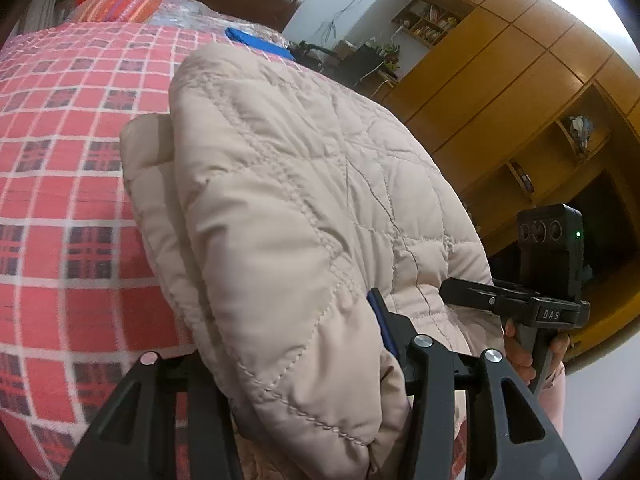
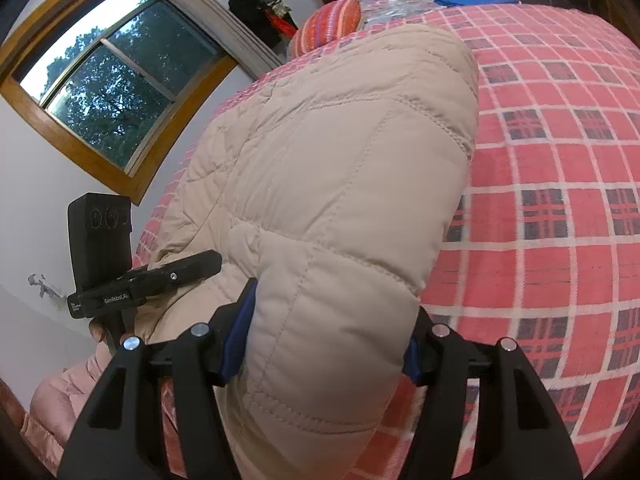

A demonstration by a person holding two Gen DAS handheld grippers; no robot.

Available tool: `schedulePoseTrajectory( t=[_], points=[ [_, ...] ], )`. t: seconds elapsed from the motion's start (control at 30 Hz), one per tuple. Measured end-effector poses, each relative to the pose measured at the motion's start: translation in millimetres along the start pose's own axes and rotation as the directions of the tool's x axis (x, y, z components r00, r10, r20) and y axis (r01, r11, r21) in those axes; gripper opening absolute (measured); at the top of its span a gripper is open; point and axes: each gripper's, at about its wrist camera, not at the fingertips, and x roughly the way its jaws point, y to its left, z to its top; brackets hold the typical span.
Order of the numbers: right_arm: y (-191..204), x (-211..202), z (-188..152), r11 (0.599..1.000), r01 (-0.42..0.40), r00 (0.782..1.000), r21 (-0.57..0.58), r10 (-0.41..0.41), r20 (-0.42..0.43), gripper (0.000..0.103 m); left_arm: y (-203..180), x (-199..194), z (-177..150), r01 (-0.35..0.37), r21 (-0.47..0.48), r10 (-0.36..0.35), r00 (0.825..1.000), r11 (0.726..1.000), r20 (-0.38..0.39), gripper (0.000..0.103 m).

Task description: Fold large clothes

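A beige quilted jacket (image 1: pixel 280 184) lies folded lengthwise on the red plaid bed (image 1: pixel 60 184), its near end lifted. My left gripper (image 1: pixel 296 364) is shut on that thick end; one blue-padded finger (image 1: pixel 378 320) presses its right side, and the other finger is hidden behind the fabric. In the right wrist view the same jacket (image 2: pixel 340 168) fills the middle. My right gripper (image 2: pixel 326 346) is shut on it, with blue pads (image 2: pixel 240 332) against both sides. The two tools grip the same end side by side.
A striped orange pillow (image 1: pixel 124 2) and a folded blue cloth (image 1: pixel 256 42) sit at the head of the bed. Wooden wardrobes with shelves (image 1: pixel 520 92) stand on the right. A window (image 2: pixel 116 92) is on the left wall. A hand (image 1: pixel 520 360) holds the other tool.
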Motion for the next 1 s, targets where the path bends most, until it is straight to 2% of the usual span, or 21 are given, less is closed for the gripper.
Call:
schedulePoseTrajectory(
  t=[0.13,0.3,0.33,0.37,0.43,0.57,0.67,0.8,0.93,1.0],
  points=[
    [-22.3,16.9,-2.5,1.0,0.014,0.999,0.028,-0.012,-0.037,0.062,14.2,20.6,-7.0,-0.012,-0.019,0.012,1.0,1.0,-0.026,0.052],
    [-28.4,21.3,-8.1,0.999,0.013,1.0,0.046,-0.012,-0.028,0.071,23.1,21.4,-16.6,-0.008,-0.054,0.007,1.0,0.998,-0.025,0.069],
    [-26.6,19.9,-10.0,0.999,0.02,1.0,0.049,-0.019,-0.024,0.078,25.4,19.6,-17.3,-0.008,-0.074,0.006,0.999,0.997,-0.032,0.075],
    [-24.9,18.2,-11.5,0.998,0.036,0.999,0.056,-0.035,-0.02,0.085,28.1,17.3,-17.4,-0.006,-0.095,0.002,0.999,0.995,-0.039,0.082],
    [-19.5,10.6,-13.9,0.995,0.063,0.998,0.072,-0.062,-0.007,0.091,31.2,10.2,-20.0,-0.024,-0.118,0.019,0.999,0.993,-0.041,0.089],
    [0.6,-17.5,-27.0,0.988,0.138,0.989,0.062,-0.141,0.043,0.093,37.2,-16.9,-34.2,-0.056,-0.159,0.051,0.998,0.986,-0.037,0.092],
    [22.5,-34.5,-40.6,0.967,0.254,0.964,0.034,-0.255,0.075,0.096,30.8,-38.6,-51.0,-0.095,-0.179,0.095,0.995,0.979,-0.011,0.092],
    [43.2,-41.5,-64.8,0.921,0.389,0.918,0.019,-0.39,0.08,0.097,13.1,-59.4,-72.5,-0.179,-0.145,0.184,0.983,0.973,0.023,0.093],
    [53.3,-38.9,-87.1,0.893,0.449,0.891,0.034,-0.451,0.059,0.097,-6.3,-74.1,-96.7,-0.282,-0.108,0.287,0.957,0.953,0.041,0.093],
    [60.4,-41.2,-100.4,0.867,0.498,0.864,0.034,-0.499,0.067,0.097,-19.9,-77.5,-105.2,-0.334,-0.091,0.339,0.94,0.938,0.049,0.093]
  ],
)
